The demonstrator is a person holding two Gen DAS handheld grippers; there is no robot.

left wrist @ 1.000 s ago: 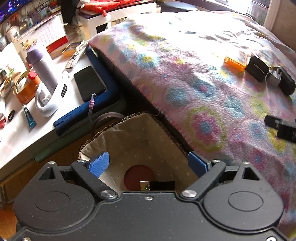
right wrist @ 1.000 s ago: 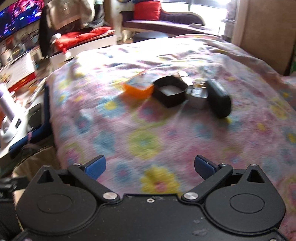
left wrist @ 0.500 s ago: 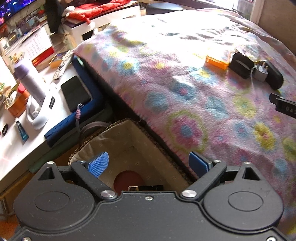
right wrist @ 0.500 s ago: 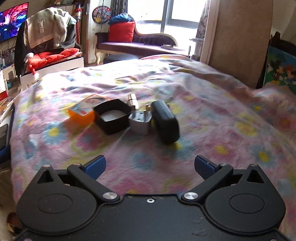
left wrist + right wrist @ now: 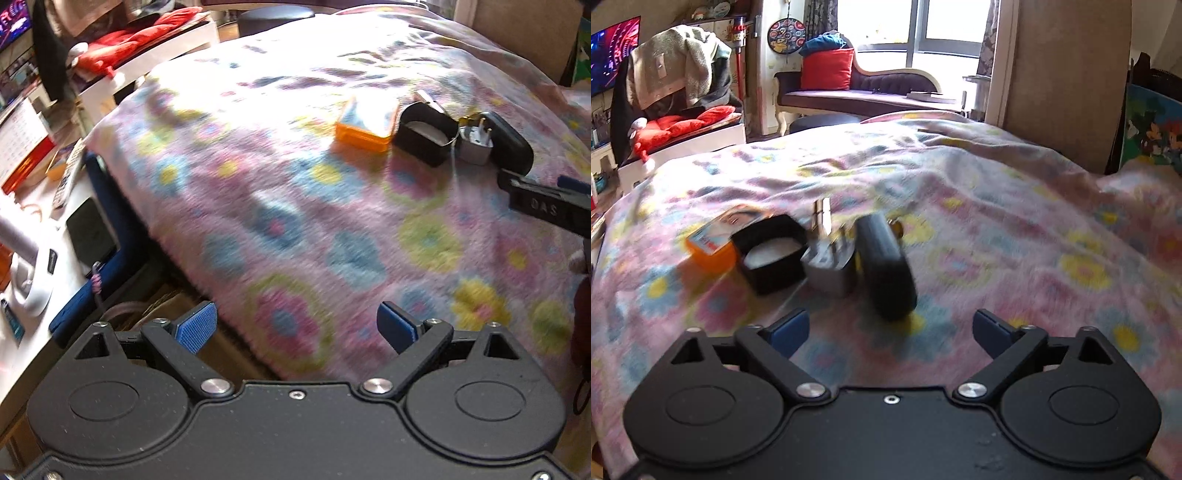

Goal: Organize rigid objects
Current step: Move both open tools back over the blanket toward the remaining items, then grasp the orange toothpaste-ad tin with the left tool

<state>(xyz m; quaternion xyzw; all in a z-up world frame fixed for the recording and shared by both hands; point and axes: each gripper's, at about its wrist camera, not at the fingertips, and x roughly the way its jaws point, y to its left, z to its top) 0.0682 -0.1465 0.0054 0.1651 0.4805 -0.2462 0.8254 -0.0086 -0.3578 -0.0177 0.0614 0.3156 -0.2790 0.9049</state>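
floral blanket bears a dark oblong case.

Floral bed, four small items

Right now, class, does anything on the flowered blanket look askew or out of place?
Yes. The grey plug adapter lies tipped with its prongs pointing up, wedged between the open black box and the black case, which rests tilted. The orange box sits crooked beside them. Nothing looks spilled or broken.
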